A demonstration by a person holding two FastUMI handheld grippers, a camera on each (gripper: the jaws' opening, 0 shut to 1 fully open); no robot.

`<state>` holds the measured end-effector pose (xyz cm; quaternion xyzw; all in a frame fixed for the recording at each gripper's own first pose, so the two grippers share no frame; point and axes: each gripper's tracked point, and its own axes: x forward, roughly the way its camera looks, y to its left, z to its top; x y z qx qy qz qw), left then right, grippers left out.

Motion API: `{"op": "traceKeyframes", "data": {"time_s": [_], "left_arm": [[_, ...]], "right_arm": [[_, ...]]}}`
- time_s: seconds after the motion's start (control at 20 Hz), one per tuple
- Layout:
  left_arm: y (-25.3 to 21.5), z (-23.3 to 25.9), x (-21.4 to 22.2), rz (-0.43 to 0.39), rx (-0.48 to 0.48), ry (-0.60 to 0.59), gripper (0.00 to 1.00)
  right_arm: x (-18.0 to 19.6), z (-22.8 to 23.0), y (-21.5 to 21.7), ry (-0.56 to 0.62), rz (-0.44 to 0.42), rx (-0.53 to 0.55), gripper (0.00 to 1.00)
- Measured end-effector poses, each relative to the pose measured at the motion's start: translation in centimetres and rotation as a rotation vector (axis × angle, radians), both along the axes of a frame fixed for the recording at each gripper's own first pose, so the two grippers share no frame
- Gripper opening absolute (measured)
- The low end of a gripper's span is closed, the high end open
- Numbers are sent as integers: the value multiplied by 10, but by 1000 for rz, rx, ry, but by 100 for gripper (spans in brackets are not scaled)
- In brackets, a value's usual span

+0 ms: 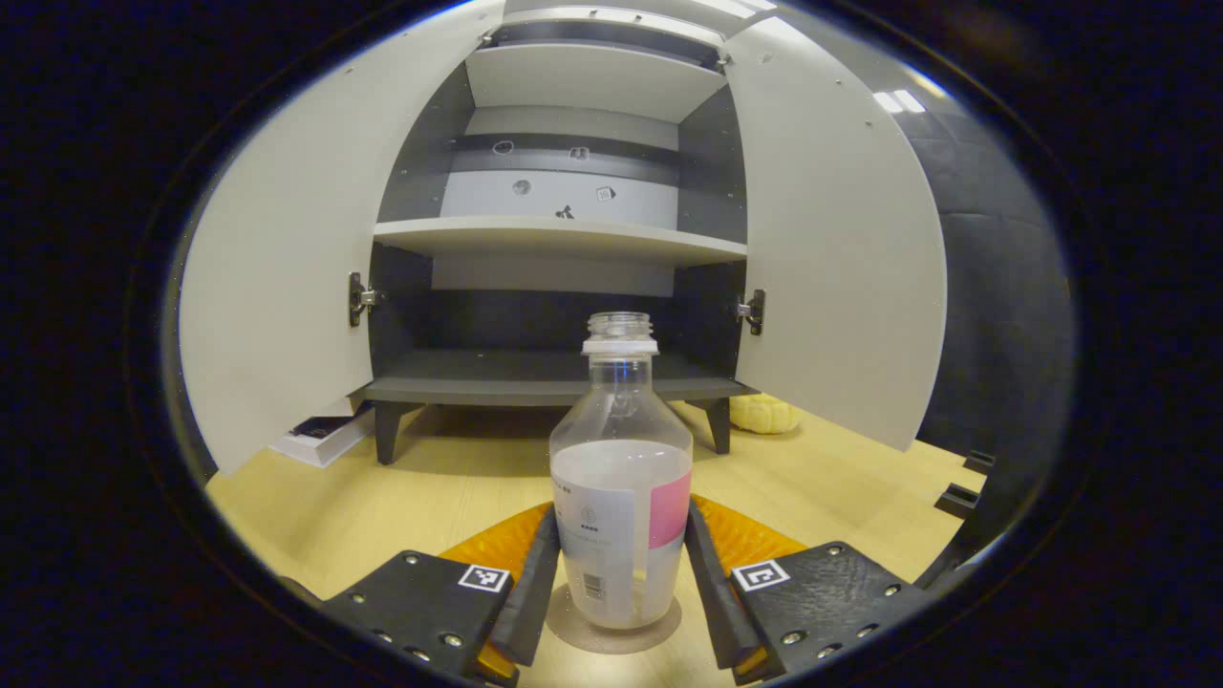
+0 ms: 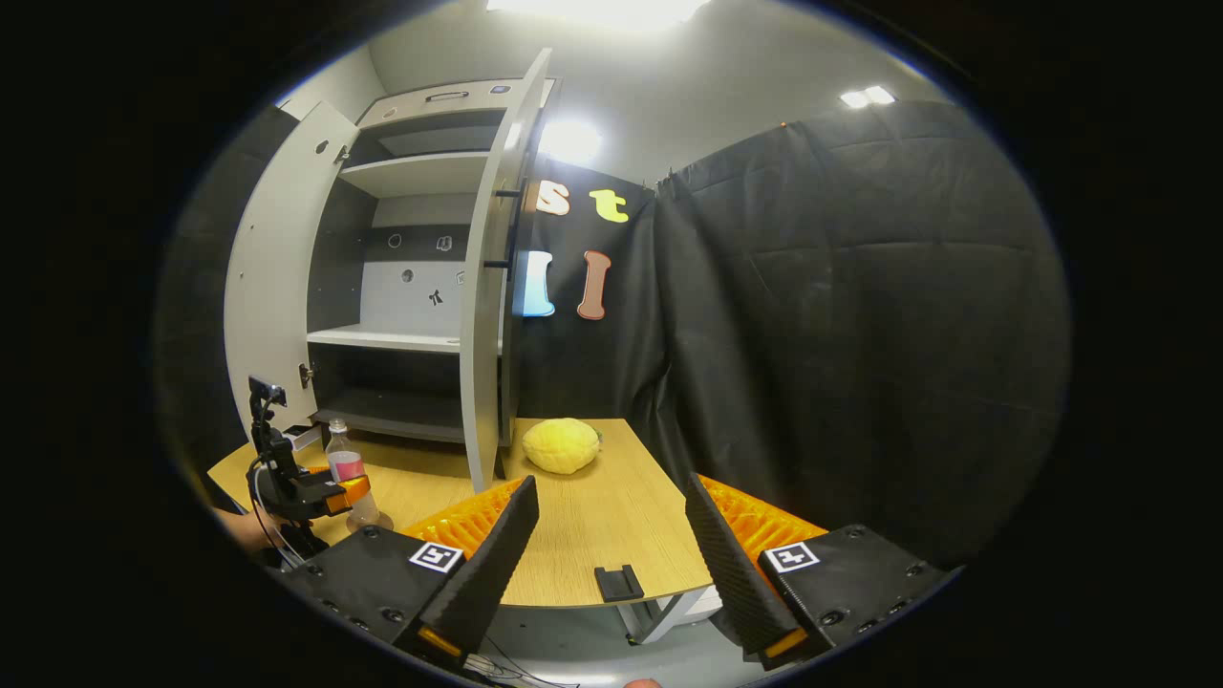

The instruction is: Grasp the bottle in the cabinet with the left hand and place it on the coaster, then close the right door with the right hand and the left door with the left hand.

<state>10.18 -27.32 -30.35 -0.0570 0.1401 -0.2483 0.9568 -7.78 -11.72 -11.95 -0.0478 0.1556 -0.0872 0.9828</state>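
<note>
A clear bottle [image 1: 621, 478] with no cap, a pink-and-white label and some liquid inside stands upright on a round grey coaster [image 1: 661, 623] on the wooden table. My left gripper [image 1: 621, 524] has a finger on each side of it, and both fingertips touch its sides. In the right gripper view, the left gripper [image 2: 320, 494] and the bottle [image 2: 346, 470] are at the far left, in front of the cabinet. My right gripper [image 2: 609, 497] hangs open over the table's front edge with nothing between its fingers. Both doors of the cabinet [image 1: 564, 239] stand open, the left door [image 1: 277, 287] and the right door [image 1: 831, 239].
A yellow lumpy object [image 2: 561, 445] lies on the table beside the right door [image 2: 485, 315], which I see edge-on. A white flat box [image 1: 320, 438] sits under the left door. A small black clip [image 2: 618, 581] rests at the table's front edge. The cabinet shelves are bare.
</note>
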Motion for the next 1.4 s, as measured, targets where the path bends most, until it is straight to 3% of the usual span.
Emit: {"op": "traceKeyframes", "data": {"time_s": [0.25,0.3,0.35,0.5,0.55,0.6,0.65,0.7,0.75,0.8,1.2,1.4], "left_arm": [[-2,-15,-6,5,25,-20,70],[-3,-15,-6,5,29,-16,76],[-3,-15,-8,6,32,-19,71],[-2,-10,-10,3,47,-10,72],[-2,-7,-12,3,53,-11,90],[-2,-3,-12,4,60,-13,85],[-3,0,-13,0,63,-12,91],[-4,4,-15,-10,64,-12,84],[-4,10,-17,-12,67,-17,92],[-2,18,-16,-10,71,-28,85],[22,97,-25,41,68,-67,85],[40,157,-33,69,46,-102,84]], "right_arm": [[6,-6,6,21,2,25,99],[6,-8,6,24,3,31,99],[8,-8,8,25,3,38,99],[14,-6,9,17,7,54,99],[15,-5,10,12,10,58,99],[16,-4,10,7,13,64,99],[19,-3,11,1,16,72,99],[20,-2,12,-6,20,81,99],[21,-1,13,-14,24,89,99],[23,0,14,-20,29,96,99],[43,32,24,-83,87,151,99],[62,55,21,-135,95,114,98]]}}
